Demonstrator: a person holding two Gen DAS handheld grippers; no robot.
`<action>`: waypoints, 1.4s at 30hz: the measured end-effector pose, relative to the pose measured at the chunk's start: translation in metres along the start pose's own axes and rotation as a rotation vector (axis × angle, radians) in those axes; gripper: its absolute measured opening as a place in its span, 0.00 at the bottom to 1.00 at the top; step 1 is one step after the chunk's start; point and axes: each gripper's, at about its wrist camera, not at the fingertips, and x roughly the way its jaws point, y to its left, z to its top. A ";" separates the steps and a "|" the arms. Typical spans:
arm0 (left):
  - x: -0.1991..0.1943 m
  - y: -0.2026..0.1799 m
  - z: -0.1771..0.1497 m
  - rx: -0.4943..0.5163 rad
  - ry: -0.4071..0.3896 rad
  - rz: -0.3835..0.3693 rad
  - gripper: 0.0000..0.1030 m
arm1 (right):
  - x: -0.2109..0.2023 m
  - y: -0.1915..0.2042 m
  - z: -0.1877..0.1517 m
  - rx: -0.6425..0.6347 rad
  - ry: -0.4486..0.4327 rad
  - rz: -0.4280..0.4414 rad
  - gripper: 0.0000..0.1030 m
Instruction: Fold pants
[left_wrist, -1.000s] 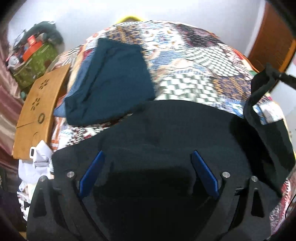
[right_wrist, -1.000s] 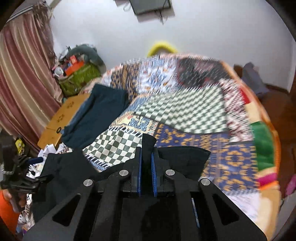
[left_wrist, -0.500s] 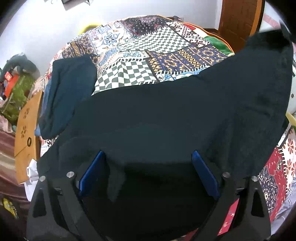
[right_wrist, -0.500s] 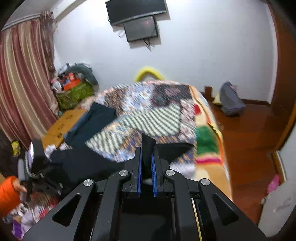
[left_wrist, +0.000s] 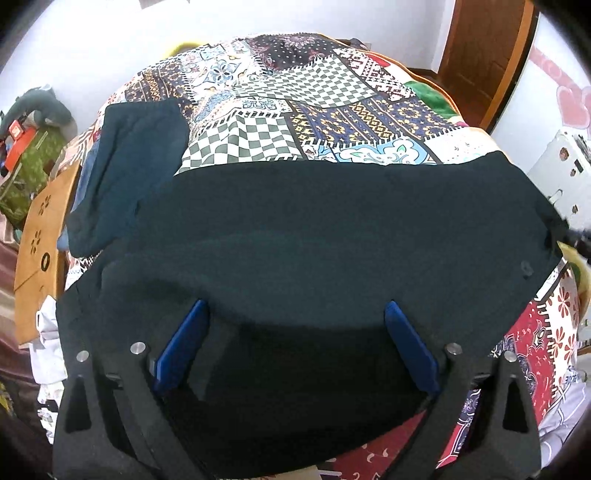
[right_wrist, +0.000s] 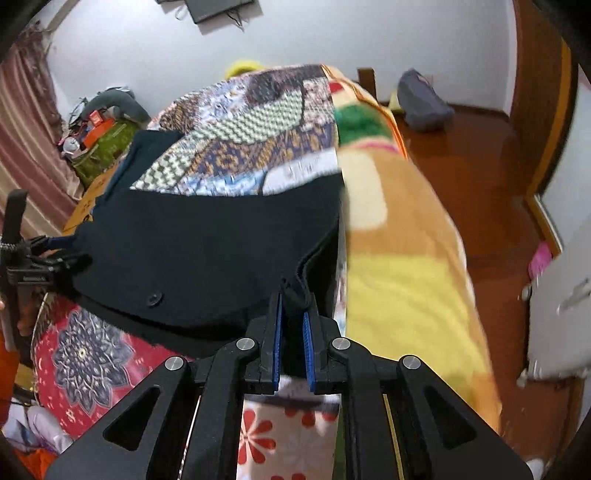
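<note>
Black pants (left_wrist: 314, 229) lie spread across the near part of a patchwork bed; they also show in the right wrist view (right_wrist: 207, 251). My left gripper (left_wrist: 295, 317) is open, its blue pads (left_wrist: 184, 339) wide apart over the pants' near edge, which drapes between them. My right gripper (right_wrist: 292, 299) is shut on a corner of the pants at the bed's right side. The left gripper also shows in the right wrist view (right_wrist: 55, 254) at the pants' left end.
A folded dark teal garment (left_wrist: 129, 166) lies on the bed's left, by a wooden board (left_wrist: 40, 236). The patchwork quilt (left_wrist: 317, 96) stretches behind. A cluttered green bag (left_wrist: 26, 162) stands left. Wooden floor (right_wrist: 480, 177) and a blue bag (right_wrist: 421, 103) lie right of the bed.
The right gripper has swung right and down with the pants' corner, pulling the cloth flat across the bed. The left gripper has stayed open at the near edge.
</note>
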 end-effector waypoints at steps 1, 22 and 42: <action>0.000 0.001 -0.001 -0.006 -0.004 -0.004 0.95 | 0.001 -0.001 -0.002 0.009 0.003 -0.015 0.14; -0.085 0.180 -0.046 -0.350 -0.208 0.189 0.96 | -0.024 0.142 0.068 -0.283 -0.197 0.044 0.51; 0.032 0.353 -0.095 -0.609 0.042 0.142 0.84 | 0.160 0.313 0.139 -0.523 0.072 0.284 0.51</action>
